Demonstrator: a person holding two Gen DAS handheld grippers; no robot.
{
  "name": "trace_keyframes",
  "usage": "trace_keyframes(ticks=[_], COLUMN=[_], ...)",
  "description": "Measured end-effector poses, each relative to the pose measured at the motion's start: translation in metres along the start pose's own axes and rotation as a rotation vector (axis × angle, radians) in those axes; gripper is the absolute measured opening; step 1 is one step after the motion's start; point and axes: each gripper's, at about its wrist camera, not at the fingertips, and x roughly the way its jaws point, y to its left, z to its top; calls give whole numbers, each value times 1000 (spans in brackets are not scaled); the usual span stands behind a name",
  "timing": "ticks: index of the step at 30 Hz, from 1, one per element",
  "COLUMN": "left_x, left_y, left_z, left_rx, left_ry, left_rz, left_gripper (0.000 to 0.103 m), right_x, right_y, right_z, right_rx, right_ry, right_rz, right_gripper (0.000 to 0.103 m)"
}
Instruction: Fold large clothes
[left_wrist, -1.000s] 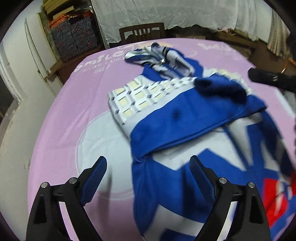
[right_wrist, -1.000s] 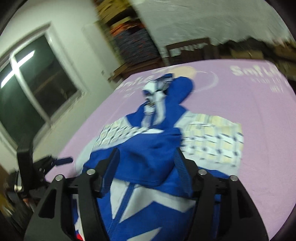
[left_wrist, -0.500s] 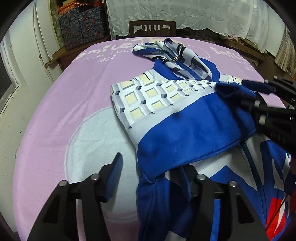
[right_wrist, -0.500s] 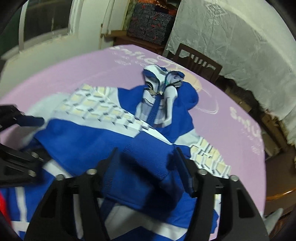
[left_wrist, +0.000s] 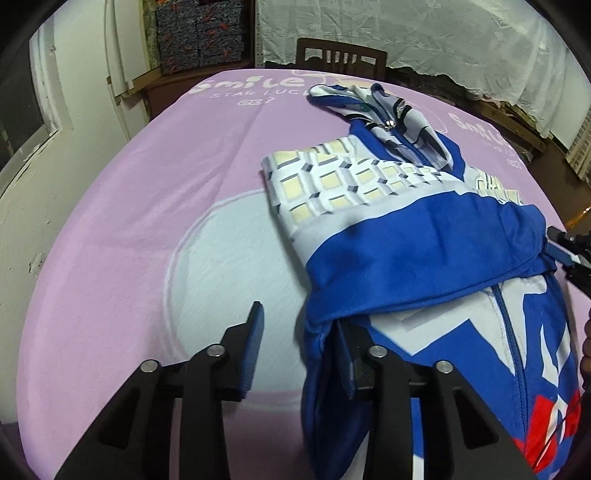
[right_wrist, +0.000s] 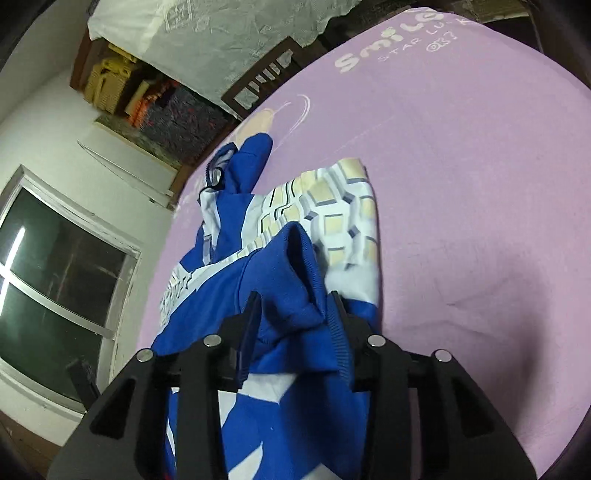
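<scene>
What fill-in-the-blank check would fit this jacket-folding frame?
1. The jacket lies on a ____ cloth.
2. The right gripper is shut on the jacket's blue ____.
3. The left gripper is ____.
4. Behind the table stands a wooden ____.

Missing: pink; cuff; open; chair
</scene>
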Motion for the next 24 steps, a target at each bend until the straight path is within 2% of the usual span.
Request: trace_keyframes(ticks=[5, 7, 10, 12, 15, 16, 19, 22, 24], left_x=[-19, -33, -54, -52, -25, -11, 29, 28, 30], left_y=[9, 9, -9, -26, -46, -50, -56, -54, -51], left_z=[-15, -15, 5, 25, 50, 54, 57, 55, 56], left_rx=[-14, -1, 44, 80, 93, 87, 97, 133, 149], left_ry=[-3, -40, -112, -120, -86, -53, 30, 3, -4], left_rz=[-8, -25, -124, -210, -303, -310, -254, -232, -212], left_gripper=[47, 47, 50, 56, 56, 56, 48, 48, 48], right_x=[-26, -29, -19, -2, 29, 35, 49, 49, 45], right_y=[25, 38, 64, 78, 87, 87, 70, 53, 44], right_z=[0, -2, -3, -1, 2, 2, 7, 7, 8], right_rx=[-116, -161, -237, -253, -256, -247, -187, -161, -150], right_ry=[-125, -134, -92, -30, 34, 45, 60, 66, 67], right_rz=[-152, -126, -83, -45, -35, -36, -48, -26, -17], right_gripper=[37, 37, 37, 37, 37, 37, 34, 24, 23])
